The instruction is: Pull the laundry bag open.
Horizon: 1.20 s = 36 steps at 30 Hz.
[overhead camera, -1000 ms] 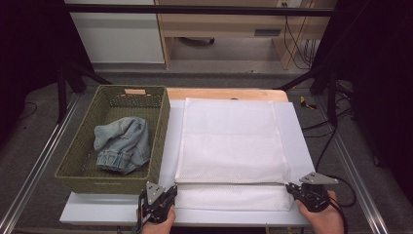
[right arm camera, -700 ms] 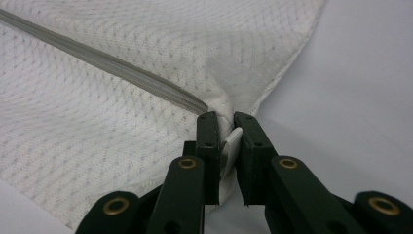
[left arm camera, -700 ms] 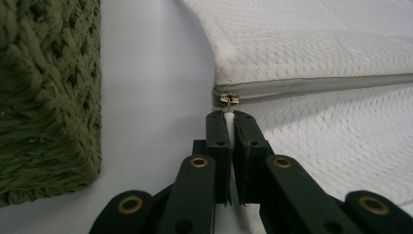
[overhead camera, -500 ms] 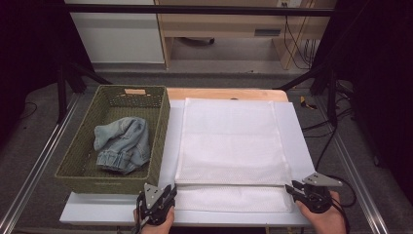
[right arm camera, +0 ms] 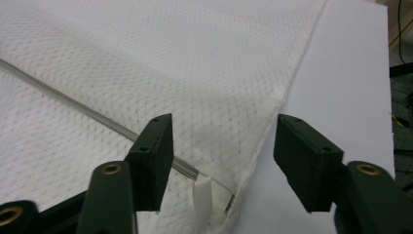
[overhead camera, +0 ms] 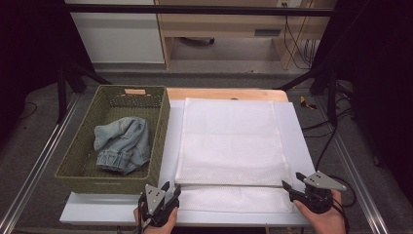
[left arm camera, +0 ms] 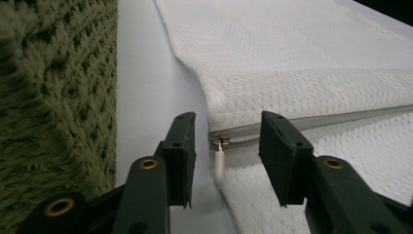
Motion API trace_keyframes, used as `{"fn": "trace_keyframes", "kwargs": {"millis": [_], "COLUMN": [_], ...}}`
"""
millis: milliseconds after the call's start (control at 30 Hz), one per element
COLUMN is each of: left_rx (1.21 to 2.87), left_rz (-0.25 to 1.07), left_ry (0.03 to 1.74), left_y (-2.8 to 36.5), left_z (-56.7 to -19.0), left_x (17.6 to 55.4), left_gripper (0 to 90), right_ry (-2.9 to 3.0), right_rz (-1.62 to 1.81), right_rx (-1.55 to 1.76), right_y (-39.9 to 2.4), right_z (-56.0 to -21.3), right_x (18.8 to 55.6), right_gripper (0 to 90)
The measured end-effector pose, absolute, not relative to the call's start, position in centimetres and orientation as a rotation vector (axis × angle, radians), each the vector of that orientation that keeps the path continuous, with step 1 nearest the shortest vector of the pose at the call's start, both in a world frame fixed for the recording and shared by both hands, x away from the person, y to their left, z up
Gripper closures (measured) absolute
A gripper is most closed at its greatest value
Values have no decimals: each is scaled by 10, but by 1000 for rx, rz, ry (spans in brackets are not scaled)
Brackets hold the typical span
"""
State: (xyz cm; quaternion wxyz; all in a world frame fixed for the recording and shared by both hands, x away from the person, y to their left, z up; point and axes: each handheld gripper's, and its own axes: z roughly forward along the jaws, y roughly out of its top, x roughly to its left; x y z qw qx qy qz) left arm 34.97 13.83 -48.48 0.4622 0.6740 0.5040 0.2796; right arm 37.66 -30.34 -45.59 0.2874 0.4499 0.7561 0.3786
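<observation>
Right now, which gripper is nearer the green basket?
Left. The left gripper sits just off the near right corner of the green basket, jaws open at the white mesh bag's zipper end. The right gripper is at the bag's opposite near corner, jaws open.

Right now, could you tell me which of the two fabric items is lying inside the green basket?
The blue denim garment, crumpled in the woven basket. The white mesh cover lies flat on the table beside it instead.

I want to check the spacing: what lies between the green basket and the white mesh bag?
Bare white table top lies between the green basket and the white mesh bag, as the high view and the left gripper view show.
</observation>
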Motion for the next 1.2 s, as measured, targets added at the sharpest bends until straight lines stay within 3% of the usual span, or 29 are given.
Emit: {"fn": "trace_keyframes", "kwargs": {"millis": [200,367,500,900,1133,1200], "left_rx": [1685,1713,1721,1756,1762,1766], "left_rz": [711,735,728,696,686,682], "left_ry": [1189,1157,1129,1081,1080,1075], "left_y": [130,123,119,106,106,106], "left_z": [-485,-485,-485,-488,-489,-489], "left_x": [348,346,344,341,341,341], "left_gripper": [439,225,160,100,100,100], "right_ry": [1987,2046,2098,2321,2436,2442], "right_rz": [1017,1036,1003,972,910,906], "right_rx": [1127,1071,1008,785,669,660], "right_y": [-291,-272,-260,-186,-155,-153], "right_z": [-446,-437,-435,-427,-437,-439], "right_x": [374,381,385,403,410,411], "right_gripper": [262,147,134,232,380,385]}}
